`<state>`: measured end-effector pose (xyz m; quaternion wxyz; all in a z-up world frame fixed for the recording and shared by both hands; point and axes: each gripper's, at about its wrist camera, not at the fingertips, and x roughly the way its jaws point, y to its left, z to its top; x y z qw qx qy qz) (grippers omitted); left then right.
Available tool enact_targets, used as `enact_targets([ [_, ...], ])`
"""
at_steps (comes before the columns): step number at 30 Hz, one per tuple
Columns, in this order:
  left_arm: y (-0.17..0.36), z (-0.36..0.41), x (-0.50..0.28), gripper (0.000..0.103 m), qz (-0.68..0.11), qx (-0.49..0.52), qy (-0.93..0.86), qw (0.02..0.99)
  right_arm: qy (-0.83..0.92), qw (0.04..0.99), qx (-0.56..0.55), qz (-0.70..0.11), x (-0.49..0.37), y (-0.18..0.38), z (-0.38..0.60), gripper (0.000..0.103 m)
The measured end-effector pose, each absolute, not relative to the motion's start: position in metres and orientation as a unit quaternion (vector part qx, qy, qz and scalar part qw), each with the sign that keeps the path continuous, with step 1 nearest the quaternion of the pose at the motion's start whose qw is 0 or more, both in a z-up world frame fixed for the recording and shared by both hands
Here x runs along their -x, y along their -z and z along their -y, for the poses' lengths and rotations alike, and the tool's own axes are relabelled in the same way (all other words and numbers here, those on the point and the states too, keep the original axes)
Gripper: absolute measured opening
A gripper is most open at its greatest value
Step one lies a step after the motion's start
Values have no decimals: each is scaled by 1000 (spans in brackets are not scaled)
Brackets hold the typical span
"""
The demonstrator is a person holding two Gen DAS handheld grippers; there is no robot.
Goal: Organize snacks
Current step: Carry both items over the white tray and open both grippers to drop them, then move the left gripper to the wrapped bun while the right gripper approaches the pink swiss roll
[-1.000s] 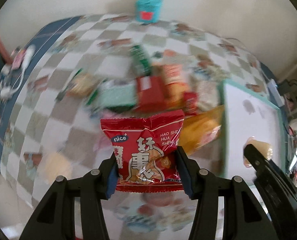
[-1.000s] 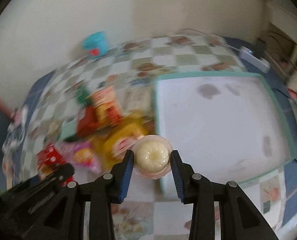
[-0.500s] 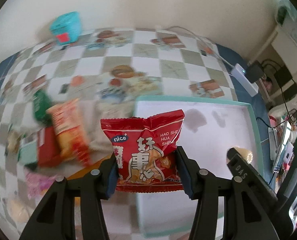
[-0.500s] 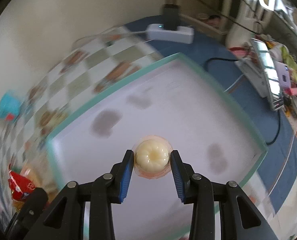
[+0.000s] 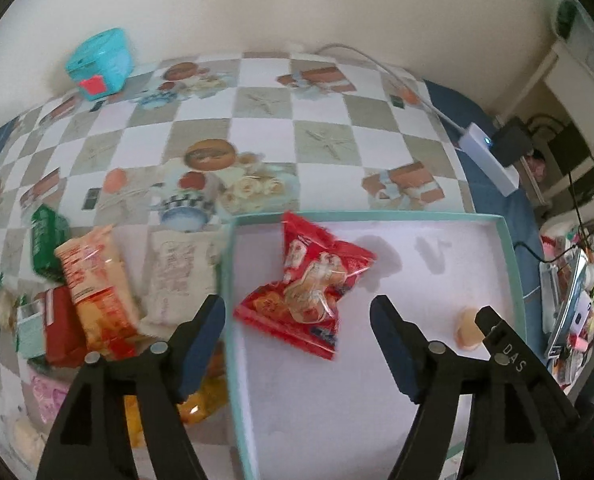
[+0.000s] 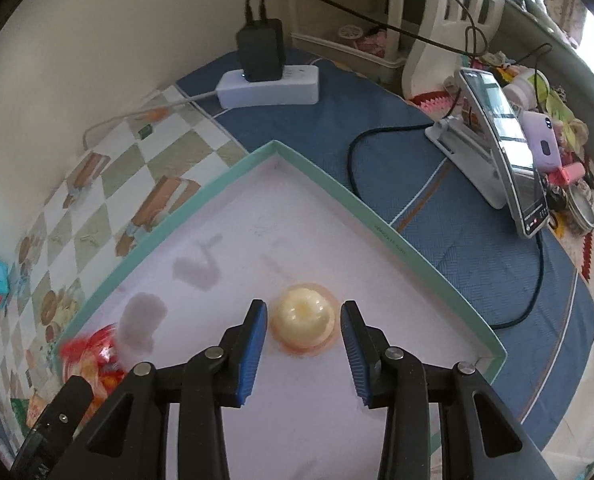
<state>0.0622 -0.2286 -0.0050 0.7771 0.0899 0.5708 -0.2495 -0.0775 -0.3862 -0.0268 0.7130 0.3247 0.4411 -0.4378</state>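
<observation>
both jaws opening: left hand-held gripper (image 5: 299, 320) clear of blurred red packet (image 5: 311, 284); right hand-held gripper (image 6: 301, 326) clear of jelly cup (image 6: 303, 318).

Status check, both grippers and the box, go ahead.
Left gripper opening, red bag dropped in box. Right gripper opening, jelly cup loose between pads. Nothing blocking.

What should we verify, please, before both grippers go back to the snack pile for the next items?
1. Red snack packet lies inside the teal-rimmed box: ok.
2. Left gripper jaws opening, clear of the packet: ok.
3. Jelly cup rests on the box floor: ok.
4. Right gripper jaws opening, pads off the cup, which sits between them: ok.
5. Cup sits stably: cannot tell.
6. Snack pile remains outside the box: not ok.
</observation>
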Motion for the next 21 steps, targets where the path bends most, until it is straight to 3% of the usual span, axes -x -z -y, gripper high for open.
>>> enact_targets([
  [9,-17,135,-62,80,-573,-61,175,798,410,746,-285,-441,78,-4,348,47],
  [11,-24,111,-60,87,-564,-52,153,810,397,757,-270,-443,80,-10,330,52],
  [21,-39,4,-34,88,-524,-39,65,848,320,804,-204,-458,75,-20,236,59],
])
